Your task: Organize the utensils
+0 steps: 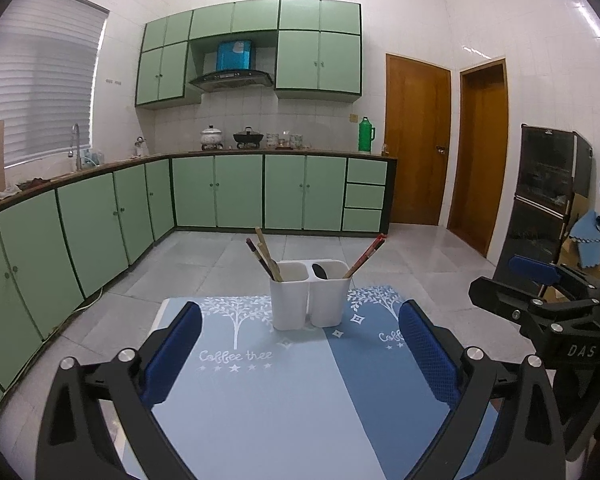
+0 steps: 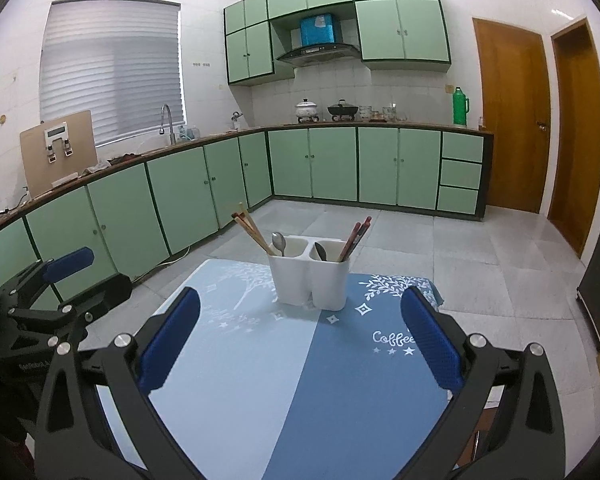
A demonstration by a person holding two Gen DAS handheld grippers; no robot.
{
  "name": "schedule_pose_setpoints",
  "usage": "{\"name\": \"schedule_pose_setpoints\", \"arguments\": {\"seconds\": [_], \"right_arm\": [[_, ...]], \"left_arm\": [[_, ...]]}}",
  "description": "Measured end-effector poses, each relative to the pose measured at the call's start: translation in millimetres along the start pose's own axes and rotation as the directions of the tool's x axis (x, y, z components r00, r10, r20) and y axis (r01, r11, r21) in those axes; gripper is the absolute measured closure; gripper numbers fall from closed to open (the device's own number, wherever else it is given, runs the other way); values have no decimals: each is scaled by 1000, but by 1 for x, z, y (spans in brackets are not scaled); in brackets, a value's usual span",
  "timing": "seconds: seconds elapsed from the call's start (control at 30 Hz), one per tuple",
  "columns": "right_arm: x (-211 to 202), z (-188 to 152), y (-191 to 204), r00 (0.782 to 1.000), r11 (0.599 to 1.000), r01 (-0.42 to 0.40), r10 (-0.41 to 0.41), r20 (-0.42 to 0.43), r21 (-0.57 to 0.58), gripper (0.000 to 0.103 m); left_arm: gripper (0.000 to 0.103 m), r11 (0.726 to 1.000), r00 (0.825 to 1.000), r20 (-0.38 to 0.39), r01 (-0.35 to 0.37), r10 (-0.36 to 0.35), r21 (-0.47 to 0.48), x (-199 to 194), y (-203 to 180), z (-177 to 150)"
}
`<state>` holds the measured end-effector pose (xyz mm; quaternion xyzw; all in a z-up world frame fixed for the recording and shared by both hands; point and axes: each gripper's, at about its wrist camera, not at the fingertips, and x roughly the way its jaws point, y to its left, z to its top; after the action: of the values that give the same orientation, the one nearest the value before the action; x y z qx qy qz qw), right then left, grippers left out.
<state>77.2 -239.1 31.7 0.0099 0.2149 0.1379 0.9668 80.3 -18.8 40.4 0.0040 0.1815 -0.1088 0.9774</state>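
We held both grippers spread wide and empty above the near end of the table: the left gripper (image 1: 300, 344) and the right gripper (image 2: 300, 332) each had nothing between their blue pads. The white two-compartment utensil holder (image 2: 310, 276) stood at the far end of the blue tablecloth (image 2: 260, 380), well apart from both tools.

We judged tipping to be the main hazard. The holder looked tall, narrow and smooth-walled, probably plastic or glazed ceramic, and it sat close to the far table edge; a sideways pull on the wooden chopsticks (image 2: 250, 228) leaning out of the left compartment, or on the reddish-brown chopsticks (image 2: 356, 236) leaning right, could have levered it over or off the table. The cloth looked slick, so the holder might also have slid. Thin, round sticks could have rolled out of the textured pads. The metal spoon (image 2: 279, 243) and the dark spoon (image 2: 320, 250) sat low, so reaching them risked knocking the rim
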Motion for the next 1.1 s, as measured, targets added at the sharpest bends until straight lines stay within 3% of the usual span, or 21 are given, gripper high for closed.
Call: {"name": "schedule_pose_setpoints", "arguments": {"seconds": [1.1], "right_arm": [[-6, 5, 11, 1000, 1000, -5, 5, 5, -26, 6]], "left_arm": [[6, 999, 999, 19, -41, 41, -25, -10, 3, 0]]}}
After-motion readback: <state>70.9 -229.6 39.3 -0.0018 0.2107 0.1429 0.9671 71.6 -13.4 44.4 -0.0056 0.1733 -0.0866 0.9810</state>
